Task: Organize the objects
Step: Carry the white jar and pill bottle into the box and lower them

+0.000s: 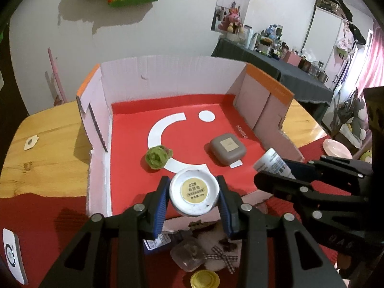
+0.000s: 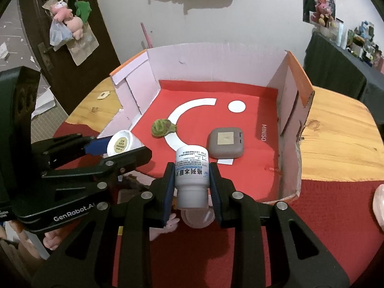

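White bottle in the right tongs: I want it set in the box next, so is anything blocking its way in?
Nothing visible. The white bottle is over the box's low front edge; bare red floor lies ahead, before the grey case.

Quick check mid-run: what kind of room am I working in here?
Most likely a lived-in home room, not a lab. Plush toys hang on a dark door, a cluttered side table lines the wall, and the work happens on a wooden table holding a cut-down cardboard box.
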`<action>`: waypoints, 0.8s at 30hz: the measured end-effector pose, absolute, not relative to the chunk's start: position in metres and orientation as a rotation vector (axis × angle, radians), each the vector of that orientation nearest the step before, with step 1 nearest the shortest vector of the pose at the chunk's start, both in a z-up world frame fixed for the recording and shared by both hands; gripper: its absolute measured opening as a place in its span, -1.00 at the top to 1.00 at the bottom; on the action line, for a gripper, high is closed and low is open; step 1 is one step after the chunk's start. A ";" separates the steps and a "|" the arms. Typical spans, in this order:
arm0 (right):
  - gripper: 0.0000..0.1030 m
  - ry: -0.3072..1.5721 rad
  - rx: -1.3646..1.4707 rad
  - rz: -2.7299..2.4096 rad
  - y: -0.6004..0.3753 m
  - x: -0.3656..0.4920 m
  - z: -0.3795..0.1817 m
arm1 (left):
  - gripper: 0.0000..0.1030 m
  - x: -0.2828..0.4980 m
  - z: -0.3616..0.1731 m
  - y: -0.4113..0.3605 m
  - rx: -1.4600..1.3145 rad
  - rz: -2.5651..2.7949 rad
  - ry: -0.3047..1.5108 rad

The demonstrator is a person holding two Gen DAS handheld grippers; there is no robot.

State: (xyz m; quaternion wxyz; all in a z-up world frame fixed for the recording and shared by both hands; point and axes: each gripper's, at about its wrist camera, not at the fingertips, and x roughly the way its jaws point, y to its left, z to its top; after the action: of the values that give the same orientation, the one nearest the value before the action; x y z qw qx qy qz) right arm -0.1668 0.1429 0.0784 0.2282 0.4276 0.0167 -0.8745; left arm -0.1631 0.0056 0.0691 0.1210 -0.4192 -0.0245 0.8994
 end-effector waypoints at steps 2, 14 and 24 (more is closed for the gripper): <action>0.49 0.037 1.196 -2.396 0.144 -0.172 0.076 | 0.23 -0.167 0.066 0.005 -1.241 2.618 -0.074; 0.49 0.025 1.321 -2.327 0.140 -0.196 0.052 | 0.23 -0.190 0.047 -0.001 -1.345 2.561 -0.094; 0.49 0.019 1.365 -2.307 0.140 -0.209 0.041 | 0.23 -0.202 0.038 -0.001 -1.380 2.550 -0.087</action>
State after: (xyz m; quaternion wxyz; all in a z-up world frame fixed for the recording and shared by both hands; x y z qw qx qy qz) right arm -0.2088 0.1399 0.0413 0.2285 0.4957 0.0070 -0.8378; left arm -0.2015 -0.0012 0.0378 0.1200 -0.4721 -0.0299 0.8728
